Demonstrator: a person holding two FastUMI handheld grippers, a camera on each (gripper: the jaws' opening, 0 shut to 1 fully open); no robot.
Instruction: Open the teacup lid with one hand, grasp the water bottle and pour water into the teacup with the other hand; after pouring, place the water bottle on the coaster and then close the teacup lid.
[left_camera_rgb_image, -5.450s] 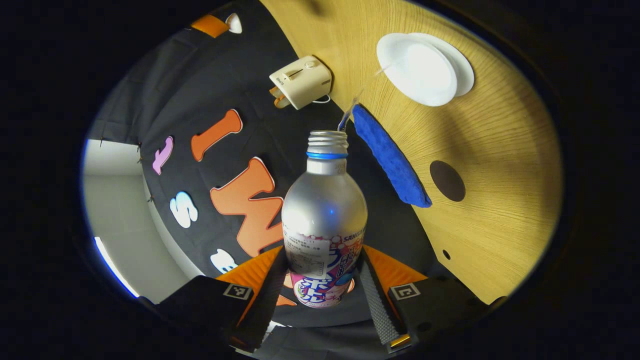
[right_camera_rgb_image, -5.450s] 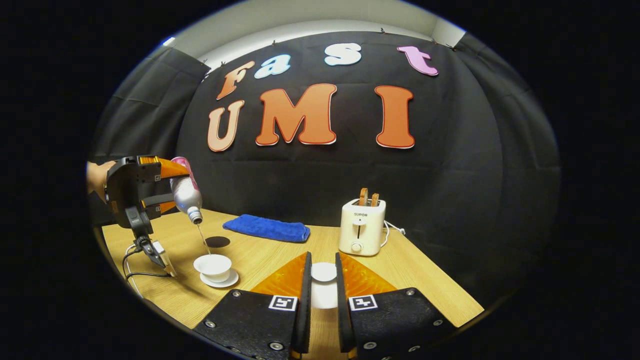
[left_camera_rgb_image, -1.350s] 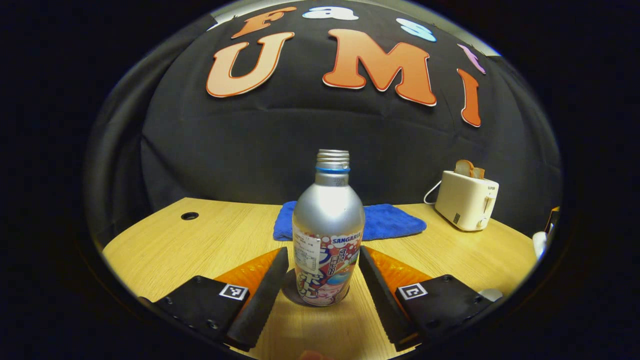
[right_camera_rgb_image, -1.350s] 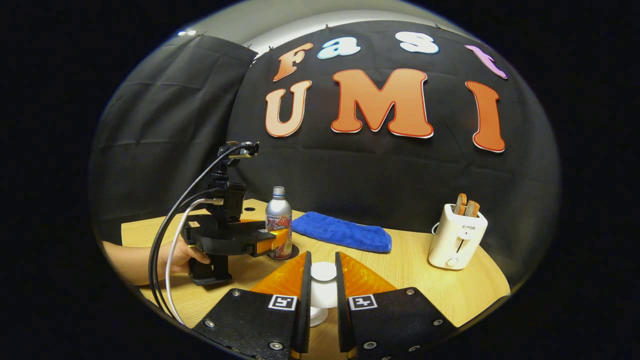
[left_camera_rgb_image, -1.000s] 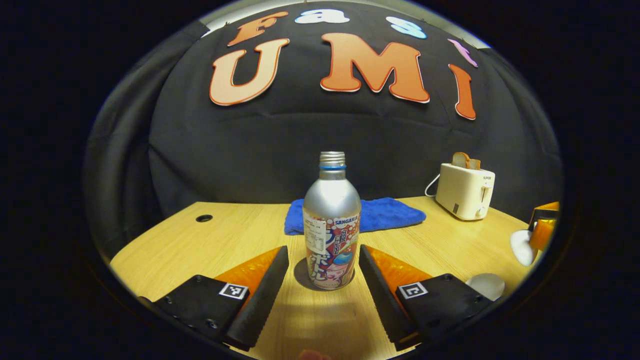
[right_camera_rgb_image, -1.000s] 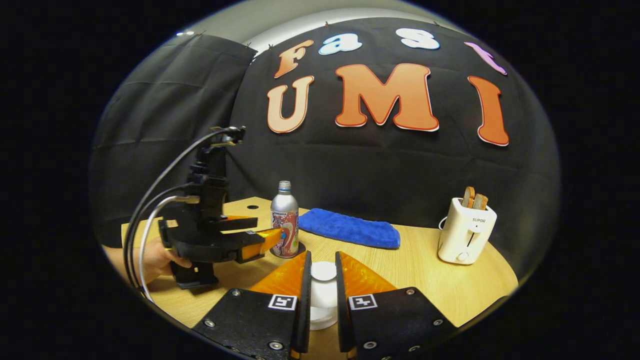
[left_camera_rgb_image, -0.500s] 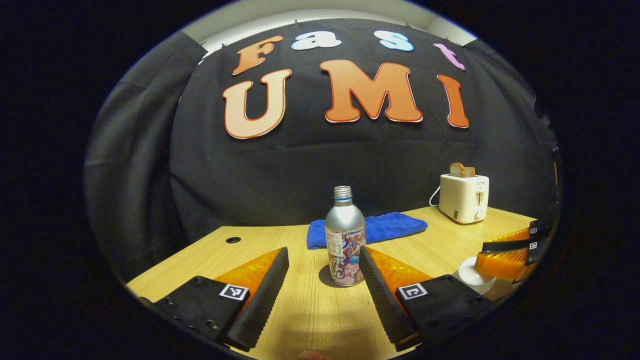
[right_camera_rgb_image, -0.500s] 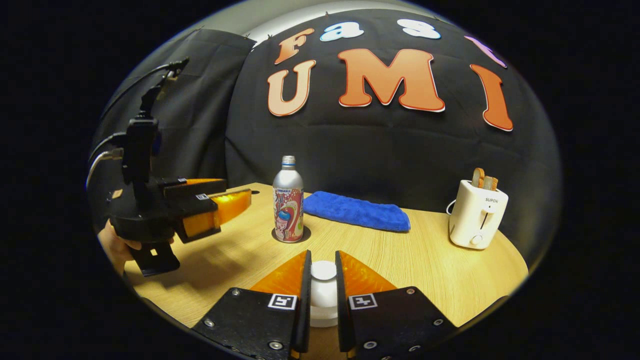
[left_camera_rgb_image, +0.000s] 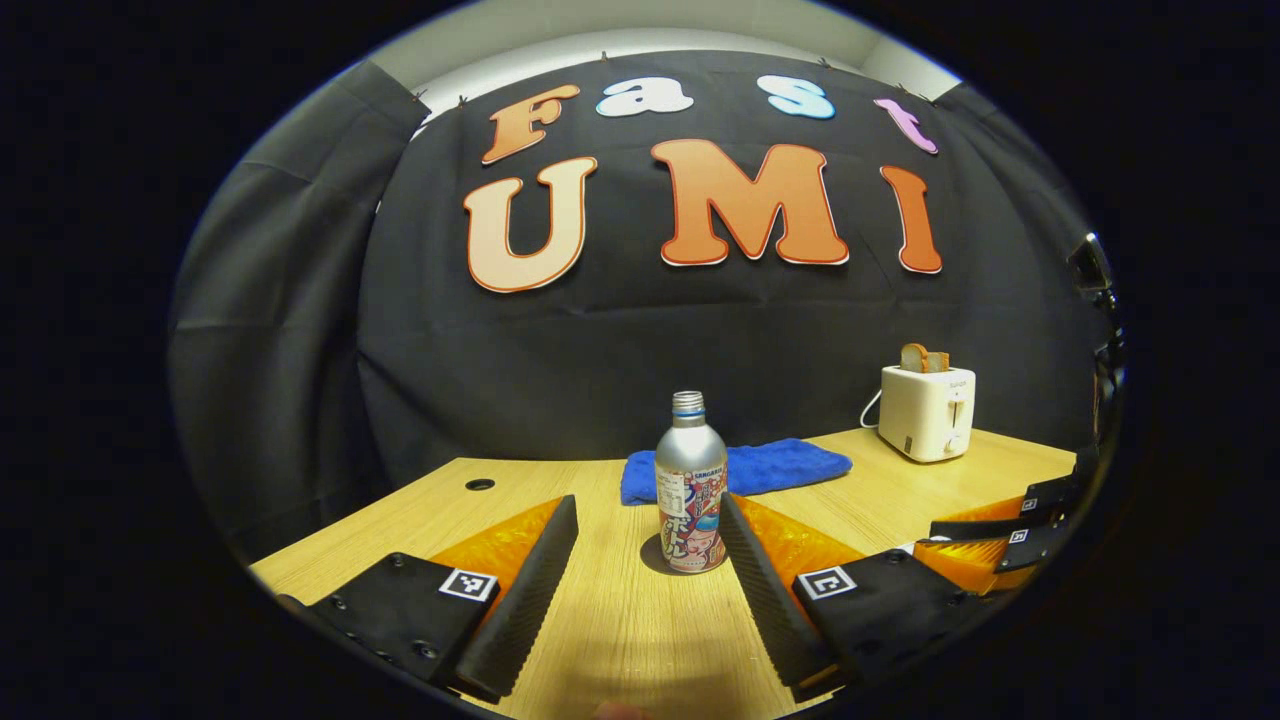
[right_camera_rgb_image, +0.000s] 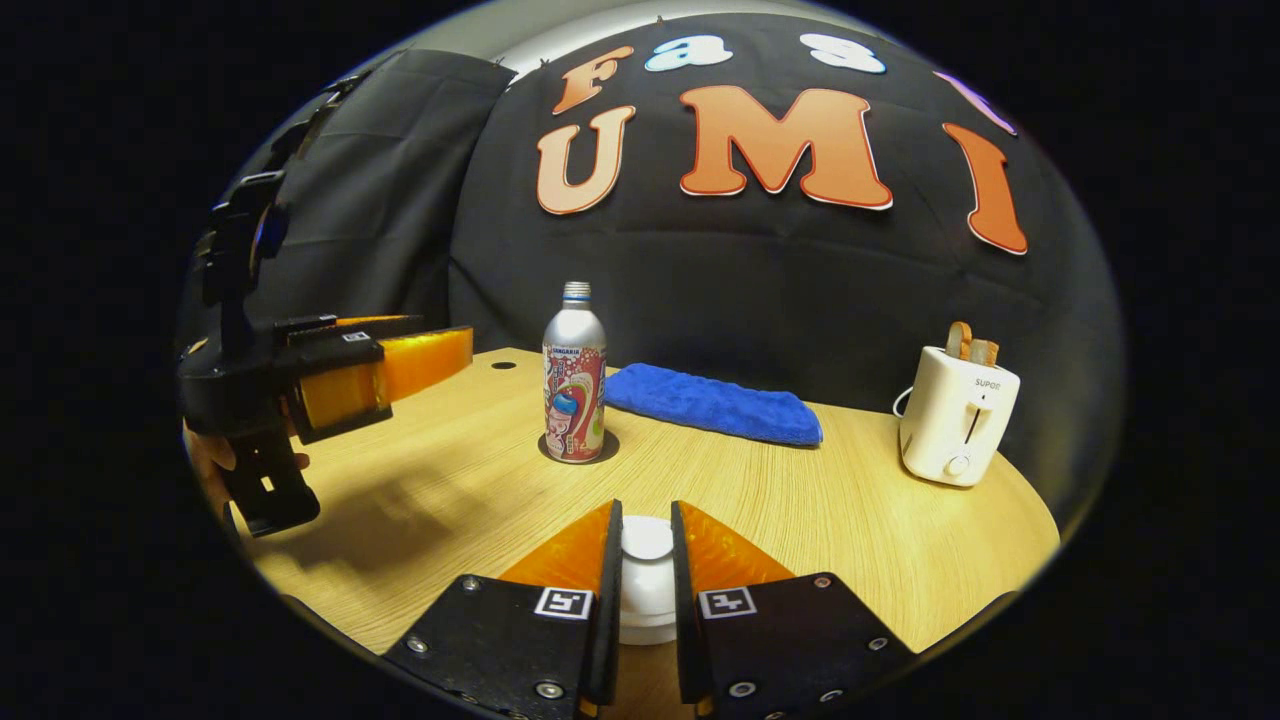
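The silver water bottle (left_camera_rgb_image: 690, 485) stands upright on the dark round coaster (left_camera_rgb_image: 655, 560), uncapped. My left gripper (left_camera_rgb_image: 645, 505) is open and drawn back from it, with the bottle free between and beyond the fingertips. In the right gripper view the bottle (right_camera_rgb_image: 573, 385) and coaster (right_camera_rgb_image: 605, 450) sit mid-table, with the left gripper (right_camera_rgb_image: 455, 340) off to their left, held by a hand (right_camera_rgb_image: 215, 455). My right gripper (right_camera_rgb_image: 646, 515) is shut on the knob of the white teacup lid (right_camera_rgb_image: 647, 540). White ceramic shows below the knob; the fingers hide whether the lid rests on the cup.
A blue towel (right_camera_rgb_image: 715, 405) lies behind the bottle near the cloth wall. A white toaster (right_camera_rgb_image: 955, 415) with bread stands at the back right. A small hole (left_camera_rgb_image: 479, 484) marks the table's far left. The other gripper (left_camera_rgb_image: 1010, 525) shows at the right edge of the left gripper view.
My left gripper has pulled back from the bottle, which stays on the coaster. The right gripper keeps hold of the lid and has shifted a little.
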